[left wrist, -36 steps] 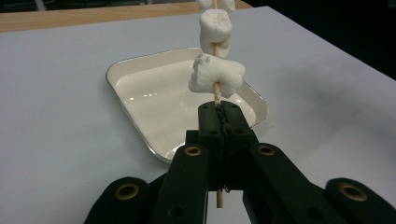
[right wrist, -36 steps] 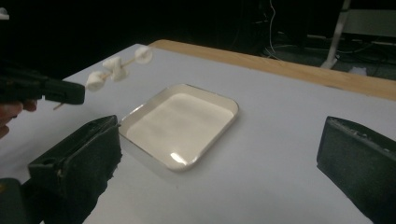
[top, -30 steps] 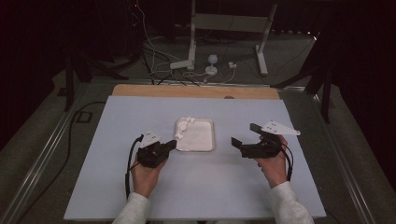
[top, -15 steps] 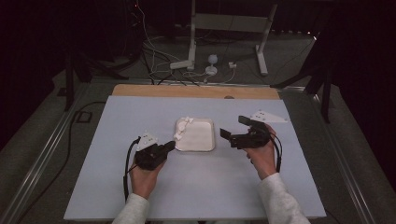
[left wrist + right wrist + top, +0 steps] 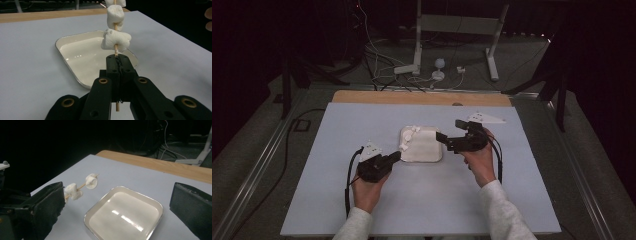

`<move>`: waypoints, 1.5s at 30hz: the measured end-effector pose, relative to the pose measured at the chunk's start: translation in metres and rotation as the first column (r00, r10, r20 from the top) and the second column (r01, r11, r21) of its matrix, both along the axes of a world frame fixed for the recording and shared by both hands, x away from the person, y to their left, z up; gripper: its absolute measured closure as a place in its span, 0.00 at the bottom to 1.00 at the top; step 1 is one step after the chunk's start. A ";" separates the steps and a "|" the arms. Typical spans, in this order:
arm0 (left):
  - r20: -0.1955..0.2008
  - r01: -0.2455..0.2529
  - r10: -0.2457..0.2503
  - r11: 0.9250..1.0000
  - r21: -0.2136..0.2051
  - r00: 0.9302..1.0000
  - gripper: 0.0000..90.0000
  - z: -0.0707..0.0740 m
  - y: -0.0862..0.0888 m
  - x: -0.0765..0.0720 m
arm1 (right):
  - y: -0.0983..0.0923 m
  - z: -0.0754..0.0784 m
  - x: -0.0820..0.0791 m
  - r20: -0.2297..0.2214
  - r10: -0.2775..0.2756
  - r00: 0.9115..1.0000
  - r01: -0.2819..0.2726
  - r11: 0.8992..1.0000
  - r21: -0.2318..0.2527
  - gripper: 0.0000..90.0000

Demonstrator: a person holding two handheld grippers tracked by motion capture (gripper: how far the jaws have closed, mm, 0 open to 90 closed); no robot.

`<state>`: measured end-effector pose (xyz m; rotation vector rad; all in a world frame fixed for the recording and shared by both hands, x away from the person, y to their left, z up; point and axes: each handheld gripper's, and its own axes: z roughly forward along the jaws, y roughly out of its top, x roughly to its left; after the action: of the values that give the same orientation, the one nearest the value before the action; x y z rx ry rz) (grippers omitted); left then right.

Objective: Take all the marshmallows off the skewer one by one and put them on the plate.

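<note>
A thin wooden skewer (image 5: 115, 48) carries several white marshmallows (image 5: 115, 40) and slants up over the left part of a shallow white tray (image 5: 424, 152). My left gripper (image 5: 396, 156) is shut on the skewer's lower end, just off the tray's near-left corner. In the right gripper view the marshmallows (image 5: 91, 181) hang to the left of the tray (image 5: 125, 215). My right gripper (image 5: 443, 140) hovers at the tray's right edge and points left across it. Its jaws stand wide open with nothing between them.
The tray lies mid-table on a pale blue mat (image 5: 362, 125), with a wooden table edge (image 5: 422, 97) behind it. Beyond the table are stand legs and cables (image 5: 437, 65) on the floor. Bare mat lies to both sides and toward the near edge.
My right gripper has moved left from the mat's right side to the tray's right edge. The left gripper and its skewer have stayed put.
</note>
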<state>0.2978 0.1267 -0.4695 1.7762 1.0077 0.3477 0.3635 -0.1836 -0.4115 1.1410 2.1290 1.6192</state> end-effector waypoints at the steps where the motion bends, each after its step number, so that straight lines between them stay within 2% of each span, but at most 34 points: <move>1: 0.000 0.000 0.000 1.000 -0.001 1.000 1.00 0.000 0.000 0.000 | 0.000 0.000 0.000 0.000 0.000 1.000 0.000 1.000 0.000 0.00; 8: 0.009 0.004 -0.004 1.000 -0.002 1.000 1.00 0.000 -0.002 -0.001 | 0.006 -0.003 0.006 -0.033 0.006 0.999 -0.005 1.000 0.029 0.01; 13: 0.015 0.012 -0.012 1.000 -0.003 1.000 1.00 0.000 -0.005 -0.002 | 0.017 -0.006 0.011 -0.068 0.040 0.997 -0.039 0.999 0.015 0.07; 16: 0.023 0.019 -0.019 1.000 -0.002 1.000 1.00 0.000 -0.007 -0.002 | 0.023 -0.007 0.014 -0.092 0.062 0.994 -0.060 0.998 0.020 0.16; 17: 0.023 0.019 -0.019 1.000 -0.002 1.000 1.00 0.000 -0.007 -0.002 | 0.023 -0.007 0.014 -0.092 0.062 0.994 -0.060 0.998 0.020 0.16; 18: 0.025 0.023 -0.023 1.000 -0.003 0.999 1.00 0.000 -0.007 -0.003 | 0.027 -0.008 0.017 -0.118 0.070 0.990 -0.065 0.997 0.042 0.23; 23: 0.038 0.042 -0.042 0.999 -0.002 0.998 1.00 0.000 -0.010 -0.004 | 0.037 -0.013 0.022 -0.165 0.099 0.981 -0.091 0.994 0.058 0.45; 27: 0.050 0.058 -0.057 0.998 -0.001 0.997 1.00 -0.001 -0.013 -0.005 | 0.042 -0.018 0.026 -0.203 0.126 0.971 -0.103 0.987 0.120 0.57; 28: 0.055 0.061 -0.061 0.998 -0.003 0.997 1.00 -0.001 -0.014 -0.005 | 0.042 -0.018 0.026 -0.203 0.126 0.971 -0.103 0.987 0.120 0.57; 29: 0.059 0.063 -0.063 0.998 -0.005 0.996 1.00 -0.001 -0.014 -0.006 | 0.043 -0.021 0.027 -0.234 0.141 0.962 -0.106 0.982 0.159 0.62; 33: 0.068 0.066 -0.066 0.998 -0.011 0.996 1.00 -0.001 -0.013 -0.006 | 0.044 -0.025 0.029 -0.288 0.163 0.944 -0.101 0.971 0.217 0.77; 37: 0.073 0.073 -0.072 0.997 -0.014 0.995 1.00 -0.002 -0.011 -0.006 | 0.044 -0.026 0.030 -0.331 0.180 0.926 -0.096 0.963 0.253 0.81; 40: 0.081 0.083 -0.082 0.996 -0.014 0.993 1.00 -0.002 -0.011 -0.005 | 0.043 -0.025 0.030 -0.329 0.183 0.926 -0.096 0.960 0.262 0.83; 43: 0.098 0.094 -0.094 0.996 0.001 0.991 1.00 -0.003 -0.011 -0.005 | 0.042 -0.022 0.028 -0.322 0.177 0.930 -0.088 0.958 0.273 0.85; 45: 0.099 0.102 -0.101 0.995 -0.004 0.990 1.00 -0.004 -0.011 -0.005 | 0.041 -0.019 0.027 -0.311 0.159 0.937 -0.072 0.959 0.274 0.86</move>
<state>0.2929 0.1152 -0.4732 1.7775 0.8451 0.3628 0.3901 -0.1421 -0.4309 1.4848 2.2697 1.9228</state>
